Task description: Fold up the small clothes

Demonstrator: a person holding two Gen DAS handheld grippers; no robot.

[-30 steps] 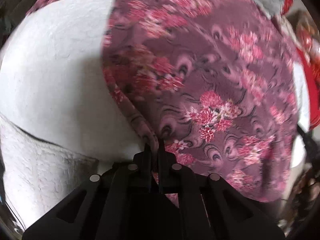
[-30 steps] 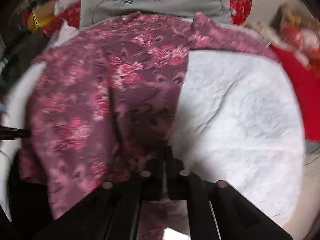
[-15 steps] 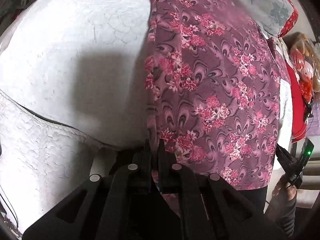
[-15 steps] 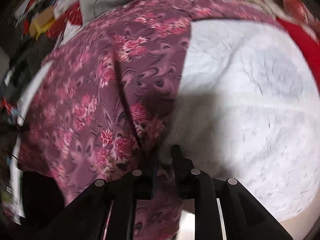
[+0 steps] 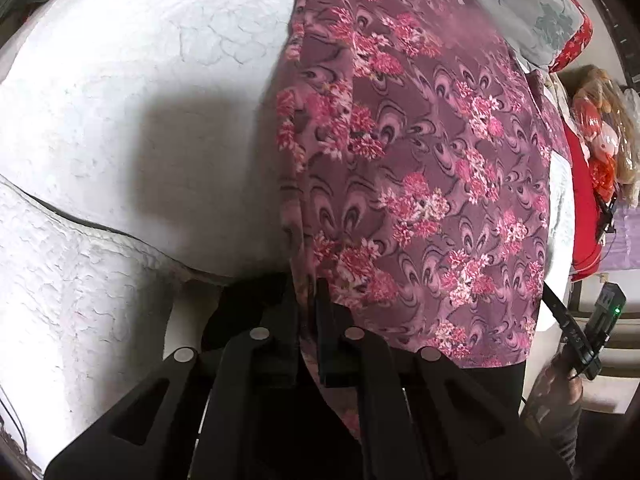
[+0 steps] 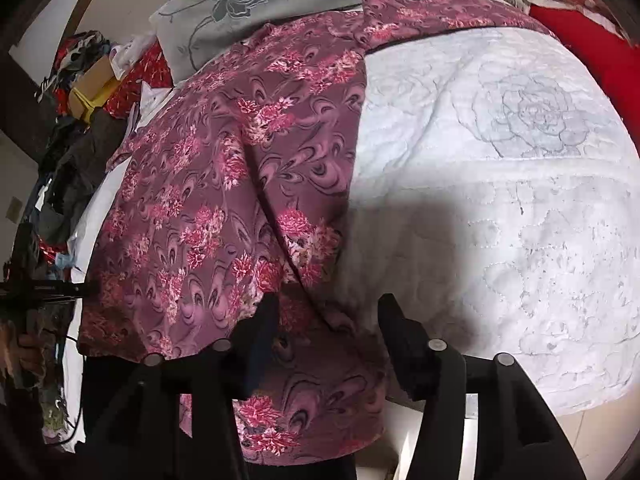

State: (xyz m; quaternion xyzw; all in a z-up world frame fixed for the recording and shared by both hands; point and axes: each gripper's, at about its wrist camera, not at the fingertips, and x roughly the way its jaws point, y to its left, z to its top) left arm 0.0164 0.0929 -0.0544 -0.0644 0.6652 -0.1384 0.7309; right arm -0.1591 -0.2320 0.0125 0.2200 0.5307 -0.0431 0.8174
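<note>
A mauve garment with pink flowers (image 5: 420, 152) lies spread on a white quilted bed (image 5: 140, 100). My left gripper (image 5: 308, 292) is shut on the garment's near left hem edge. In the right wrist view the same garment (image 6: 224, 200) covers the left half of the bed (image 6: 500, 200). My right gripper (image 6: 328, 312) is open, its fingers apart on either side of the garment's near right corner, which droops over the bed edge between them. The other hand-held gripper shows at the right edge of the left wrist view (image 5: 576, 328).
A grey flowered pillow (image 6: 260, 4) lies at the head of the bed. Red cloth (image 6: 580, 40) lies along the far right side. A clutter of clothes and a yellow box (image 6: 92, 84) sits at the left. A stuffed toy (image 5: 600, 120) is at the right.
My right gripper was shut on the garment's corner and has opened, letting it go. The garment has settled flatter on the bed. My left gripper stays shut on the hem.
</note>
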